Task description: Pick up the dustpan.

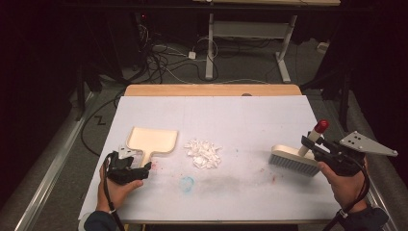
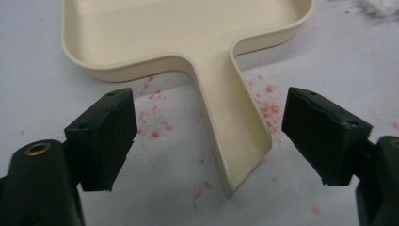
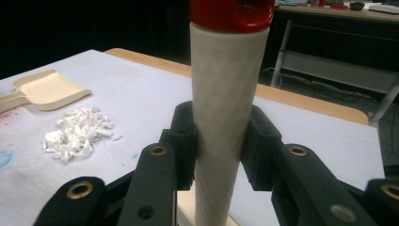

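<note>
figure: sweeping set-up, early stage. i hold the brush (image 1: 294,161) by its pale, finely textured cylindrical handle with a glossy red cap; my right gripper (image 3: 221,146) is clamped on that handle, and the brush stands bristles-down at the right of the table (image 1: 260,120), well apart from the scraps. my left gripper (image 2: 207,136) stands wide, its 2 black pads on either side of the dustpan (image 2: 188,33) handle without touching it. the dustpan, smooth cream plastic with a raised rounded rim and a flat channel handle, lies left of centre. the heap of crumpled white paper scraps (image 1: 203,154) sits between pan and brush, unswept. i judge: brush secured, pan not yet gripped, all sweeping left. the white cover is matte, speckled with red crumbs and a blue smudge (image 1: 187,183)
</note>
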A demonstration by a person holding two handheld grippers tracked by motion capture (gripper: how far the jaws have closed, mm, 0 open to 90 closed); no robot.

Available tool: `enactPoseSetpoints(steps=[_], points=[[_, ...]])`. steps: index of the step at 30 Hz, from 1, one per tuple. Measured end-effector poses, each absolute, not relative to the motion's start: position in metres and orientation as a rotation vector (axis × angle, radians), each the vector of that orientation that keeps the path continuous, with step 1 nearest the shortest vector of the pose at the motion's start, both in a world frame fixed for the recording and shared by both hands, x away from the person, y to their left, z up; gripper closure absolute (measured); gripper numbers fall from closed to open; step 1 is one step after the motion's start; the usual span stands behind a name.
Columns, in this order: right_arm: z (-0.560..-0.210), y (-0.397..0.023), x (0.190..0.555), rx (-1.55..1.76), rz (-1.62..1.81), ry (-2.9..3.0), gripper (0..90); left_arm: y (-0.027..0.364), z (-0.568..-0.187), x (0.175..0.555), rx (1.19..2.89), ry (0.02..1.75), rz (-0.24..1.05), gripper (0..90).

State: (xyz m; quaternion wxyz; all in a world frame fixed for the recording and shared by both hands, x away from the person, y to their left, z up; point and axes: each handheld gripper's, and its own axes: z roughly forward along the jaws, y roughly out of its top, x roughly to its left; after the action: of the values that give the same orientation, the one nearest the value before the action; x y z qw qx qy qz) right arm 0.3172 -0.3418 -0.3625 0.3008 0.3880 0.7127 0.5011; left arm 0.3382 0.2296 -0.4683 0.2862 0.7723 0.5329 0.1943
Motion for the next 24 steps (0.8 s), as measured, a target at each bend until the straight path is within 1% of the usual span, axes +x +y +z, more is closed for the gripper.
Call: enactPoseSetpoints(steps=[2,4,6,9,10,13,14,18,19,20,24], points=[[-0.363,-0.342,0.318,1.034,1.325,1.89,69.8,0.227,-0.469,0.342,2.074,1.44,0.524,22.1],[-0.363,-0.341,0.318,1.035,1.326,1.893,69.8,0.227,-0.472,0.351,2.03,1.472,0.493,22.2],[-0.363,-0.341,0.318,1.041,1.323,1.893,69.8,0.223,-0.477,0.358,2.046,1.498,0.488,22.2],[-0.364,-0.34,0.319,1.034,1.318,1.897,69.8,0.22,-0.477,0.366,2.028,1.525,0.48,22.8],[-0.364,-0.34,0.319,1.033,1.319,1.899,69.8,0.22,-0.477,0.368,2.021,1.533,0.487,25.9],[-0.365,-0.34,0.319,1.031,1.318,1.905,69.8,0.22,-0.477,0.368,2.016,1.535,0.487,29.0],[-0.365,-0.34,0.319,1.031,1.32,1.905,69.8,0.221,-0.477,0.368,2.021,1.525,0.487,32.2],[-0.365,-0.339,0.32,1.031,1.327,1.908,69.8,0.226,-0.477,0.363,2.006,1.514,0.492,55.1],[-0.365,-0.338,0.32,1.031,1.33,1.911,69.8,0.227,-0.478,0.362,1.999,1.515,0.491,59.6],[-0.365,-0.337,0.321,1.031,1.329,1.912,69.8,0.229,-0.478,0.362,2.002,1.508,0.485,62.4],[-0.367,-0.336,0.324,1.022,1.33,1.921,69.8,0.23,-0.477,0.363,2.026,1.487,0.485,62.8]])
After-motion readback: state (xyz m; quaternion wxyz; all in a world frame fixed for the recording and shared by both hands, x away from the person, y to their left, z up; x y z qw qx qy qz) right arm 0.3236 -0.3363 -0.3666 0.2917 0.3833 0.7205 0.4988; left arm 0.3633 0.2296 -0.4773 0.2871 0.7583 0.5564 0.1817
